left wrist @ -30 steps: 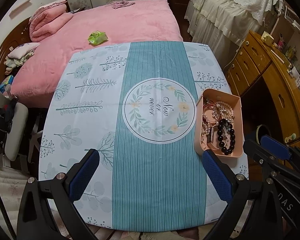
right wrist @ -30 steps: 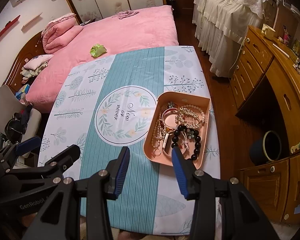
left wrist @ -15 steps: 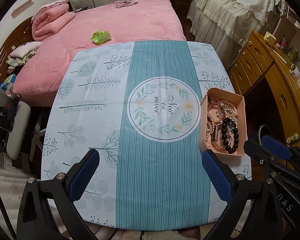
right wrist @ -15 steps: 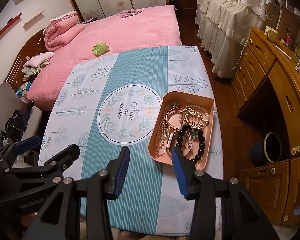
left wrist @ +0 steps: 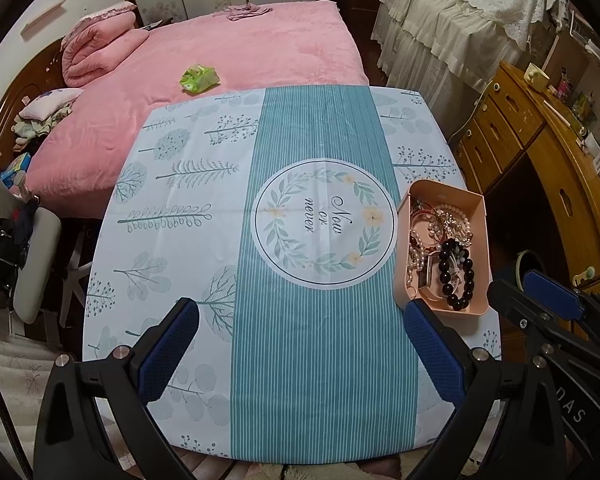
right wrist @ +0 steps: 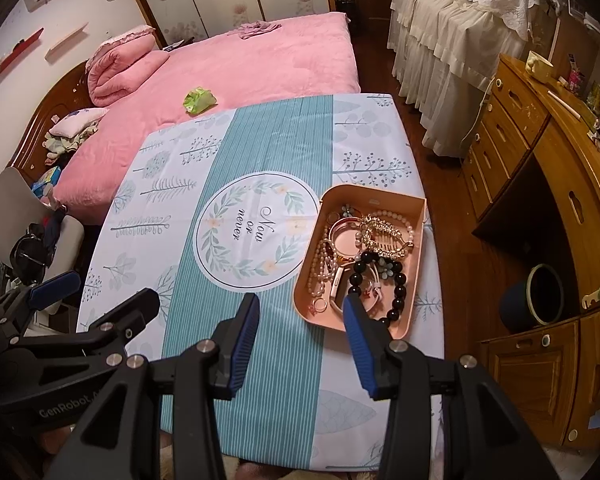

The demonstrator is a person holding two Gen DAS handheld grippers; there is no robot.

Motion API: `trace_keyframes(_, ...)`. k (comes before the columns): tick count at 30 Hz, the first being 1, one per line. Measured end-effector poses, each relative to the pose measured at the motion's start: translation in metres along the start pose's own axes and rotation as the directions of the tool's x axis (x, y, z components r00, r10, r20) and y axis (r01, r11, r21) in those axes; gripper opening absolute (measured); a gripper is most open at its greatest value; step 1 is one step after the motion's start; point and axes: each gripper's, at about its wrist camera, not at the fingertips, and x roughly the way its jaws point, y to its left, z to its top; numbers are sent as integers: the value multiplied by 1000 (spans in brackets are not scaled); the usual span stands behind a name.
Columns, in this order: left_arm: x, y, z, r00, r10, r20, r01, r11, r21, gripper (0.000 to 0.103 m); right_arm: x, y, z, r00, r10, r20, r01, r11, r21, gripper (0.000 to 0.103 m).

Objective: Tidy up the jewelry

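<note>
The jewelry (right wrist: 364,256) lies tangled in a pink tray (right wrist: 416,248) at the right edge of the bench (right wrist: 260,152). The pieces look light, limp and slippery, and are likely to snag. The black bead bracelet (right wrist: 398,280) offers the firmest hold; pinch across its beads. The right claw (right wrist: 302,320) hangs partly open and empty beside the tray. The left claw (left wrist: 300,328) stands wide open and empty.

Dim warm indoor light, sharp focus, strong fisheye bending at edges, dark vignetted corners, soft shadows
</note>
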Motion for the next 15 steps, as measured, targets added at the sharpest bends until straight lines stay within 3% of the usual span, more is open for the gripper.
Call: trace_keyframes(15, 11, 2, 3, 999, -2, -44, 2, 1000, -16, 101, 10, -2, 4, 999, 1, -35, -1, 1000, -4, 44)
